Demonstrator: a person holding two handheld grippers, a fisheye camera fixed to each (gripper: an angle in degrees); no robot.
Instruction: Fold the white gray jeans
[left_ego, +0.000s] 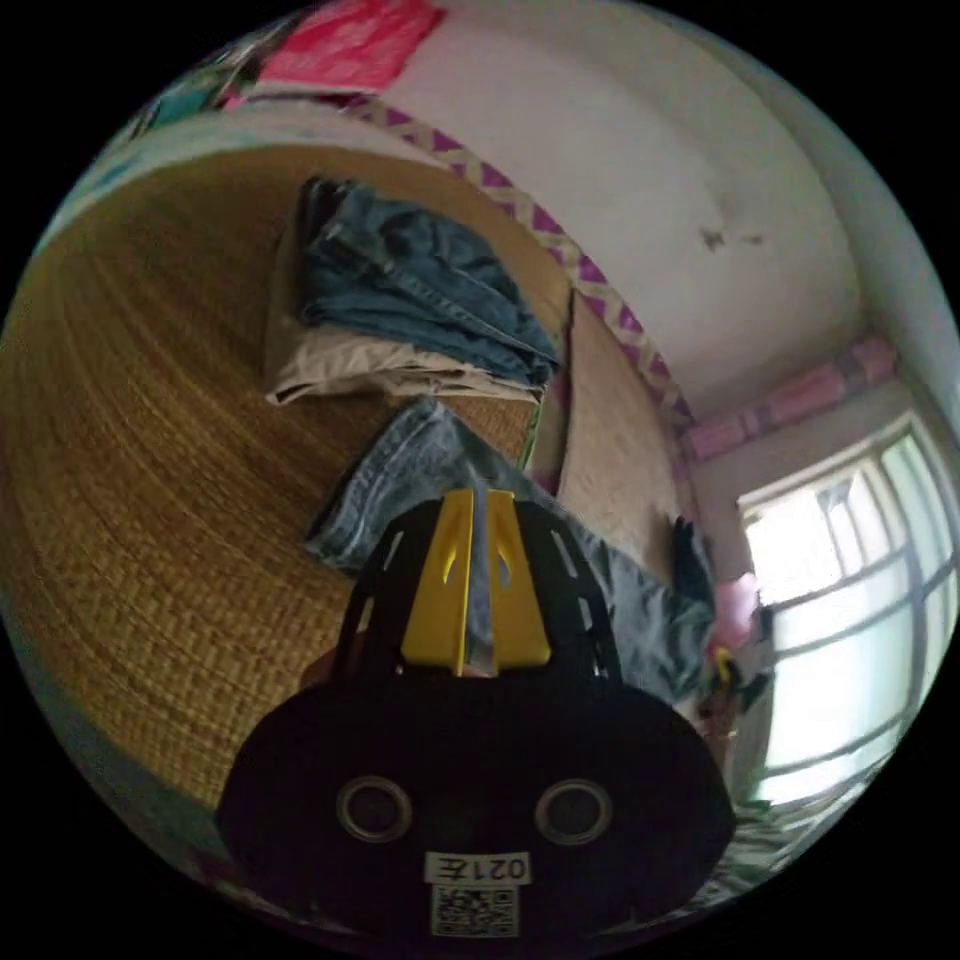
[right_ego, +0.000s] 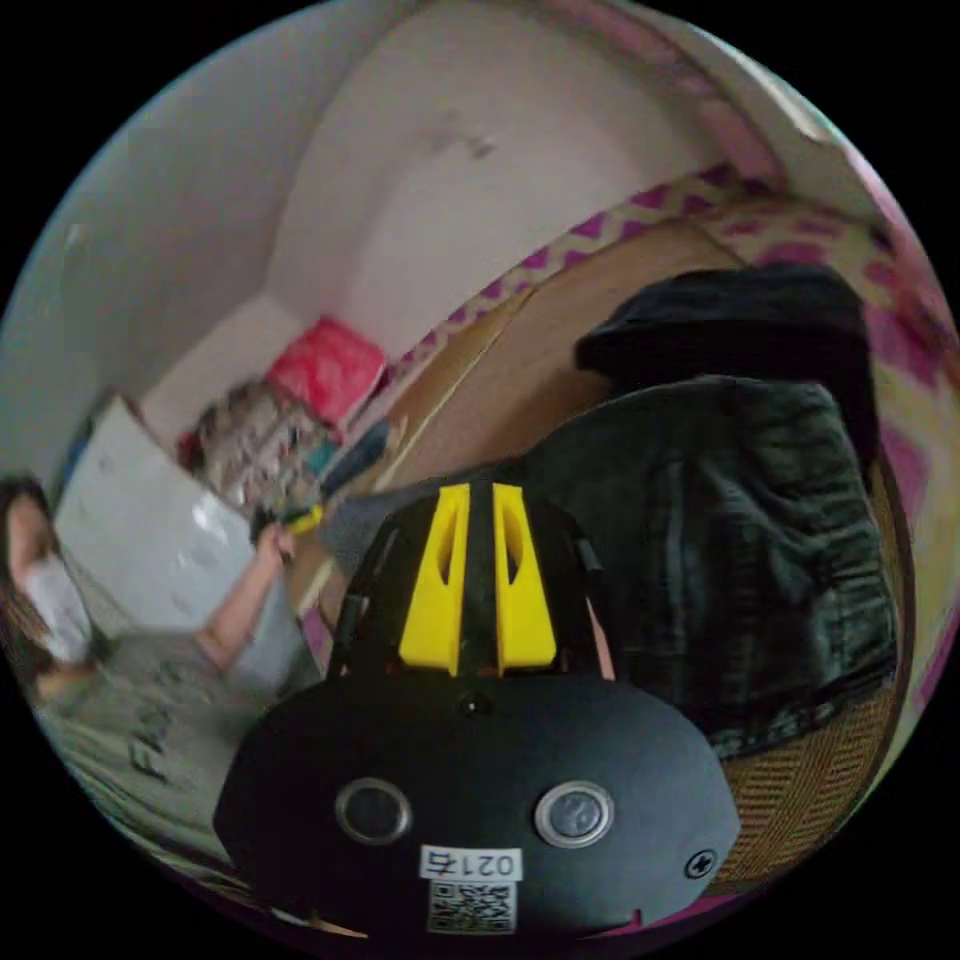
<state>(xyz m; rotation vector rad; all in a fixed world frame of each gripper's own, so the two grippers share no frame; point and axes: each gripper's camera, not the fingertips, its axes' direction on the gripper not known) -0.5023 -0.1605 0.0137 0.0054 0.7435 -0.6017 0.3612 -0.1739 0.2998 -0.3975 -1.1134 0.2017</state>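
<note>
The pale grey-blue jeans lie stretched across a woven mat. My left gripper is shut on a fold of their cloth, which shows as a thin strip between the yellow jaws. At the far end of the jeans, near the window, sits the right gripper. In the right gripper view the jeans look dark and bunch up to the right. My right gripper is shut on their edge. A narrow band of the jeans runs off to the left gripper, held in a person's hand.
A stack of folded blue jeans on beige trousers rests on the mat beyond the left gripper. A black garment lies past the jeans. A window, a red bag and a person are in view.
</note>
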